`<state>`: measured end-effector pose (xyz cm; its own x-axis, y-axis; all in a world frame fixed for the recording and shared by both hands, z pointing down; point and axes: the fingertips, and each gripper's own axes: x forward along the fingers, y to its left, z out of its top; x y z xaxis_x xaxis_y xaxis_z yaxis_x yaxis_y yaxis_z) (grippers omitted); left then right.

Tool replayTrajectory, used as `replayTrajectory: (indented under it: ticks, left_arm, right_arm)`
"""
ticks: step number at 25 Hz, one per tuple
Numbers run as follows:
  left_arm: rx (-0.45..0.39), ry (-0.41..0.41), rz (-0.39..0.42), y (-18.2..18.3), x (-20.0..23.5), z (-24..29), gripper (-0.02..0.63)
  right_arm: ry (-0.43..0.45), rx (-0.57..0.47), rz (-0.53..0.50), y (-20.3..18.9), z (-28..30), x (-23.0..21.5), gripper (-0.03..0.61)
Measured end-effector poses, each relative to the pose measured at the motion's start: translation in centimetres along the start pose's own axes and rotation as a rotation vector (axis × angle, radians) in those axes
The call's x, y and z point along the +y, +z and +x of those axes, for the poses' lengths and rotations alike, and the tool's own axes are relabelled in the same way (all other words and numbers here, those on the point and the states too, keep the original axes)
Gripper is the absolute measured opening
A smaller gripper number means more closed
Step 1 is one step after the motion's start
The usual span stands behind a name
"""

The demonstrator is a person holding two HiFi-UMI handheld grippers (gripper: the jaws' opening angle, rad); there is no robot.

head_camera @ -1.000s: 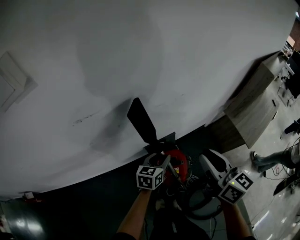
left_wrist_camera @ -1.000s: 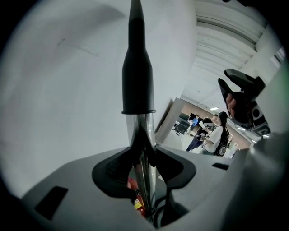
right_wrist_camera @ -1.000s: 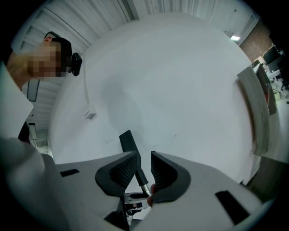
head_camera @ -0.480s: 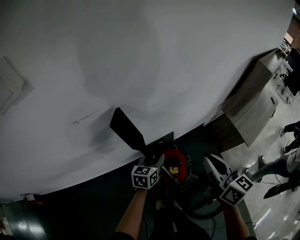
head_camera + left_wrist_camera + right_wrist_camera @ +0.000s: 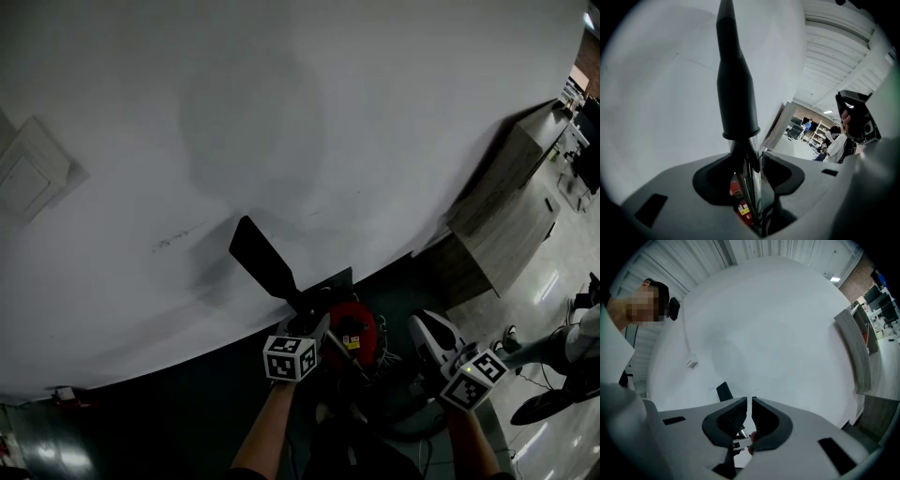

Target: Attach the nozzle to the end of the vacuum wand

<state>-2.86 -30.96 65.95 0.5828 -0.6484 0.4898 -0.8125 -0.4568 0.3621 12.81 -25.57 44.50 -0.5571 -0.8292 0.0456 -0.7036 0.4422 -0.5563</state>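
Swung nozzle (image 5: 265, 261) leftward; gripping wand (image 5: 751, 183) in just-widening left gripper (image 5: 307, 325), axis up-left; just-closed right gripper (image 5: 750, 405) empty, farther off.

Dark floor (image 5: 169, 412) carrying a red vacuum cleaner (image 5: 356, 328); a wooden cabinet (image 5: 502, 225) stands on it well apart, further right.

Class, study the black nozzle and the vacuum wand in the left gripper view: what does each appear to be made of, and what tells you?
The nozzle is likely moulded plastic, matt black: it shows no sharp reflections. The wand is probably metal, polished or chromed: bright mirror-like streaks run along the tube.
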Motion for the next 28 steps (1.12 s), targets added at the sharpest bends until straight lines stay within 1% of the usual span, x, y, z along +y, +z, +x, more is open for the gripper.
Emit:
replayTrajectory:
  ticks: [5,8,13,17,22,25,28]
  left_arm:
    - [-0.017,0.040,-0.018,0.3,-0.3,-2.9,0.181]
    - [-0.041,0.046,-0.013,1.2,-1.4,-5.1,0.183]
    - [-0.113,0.040,0.014,3.8,-4.8,-8.8,0.183]
    - [-0.181,0.009,0.041,6.3,-8.4,-11.6,0.178]
    - [-0.266,-0.007,0.089,9.6,-12.1,-14.9,0.136]
    - [-0.315,-0.010,0.103,11.5,-13.6,-16.8,0.089]
    - [-0.338,-0.017,0.153,12.6,-15.5,-18.3,0.049]
  right_arm:
    - [0.027,-0.003,0.002,0.0,-0.6,1.1,0.046]
    - [0.048,-0.012,0.017,0.3,-1.0,2.3,0.046]
    - [0.072,-0.006,0.018,0.1,-2.3,3.7,0.044]
    - [0.090,-0.014,0.019,0.3,-3.3,4.9,0.040]
    - [0.116,-0.023,0.007,0.4,-4.1,6.3,0.035]
    - [0.125,-0.026,-0.037,0.5,-4.4,6.7,0.032]
    - [0.126,-0.031,-0.071,1.0,-4.9,7.5,0.028]
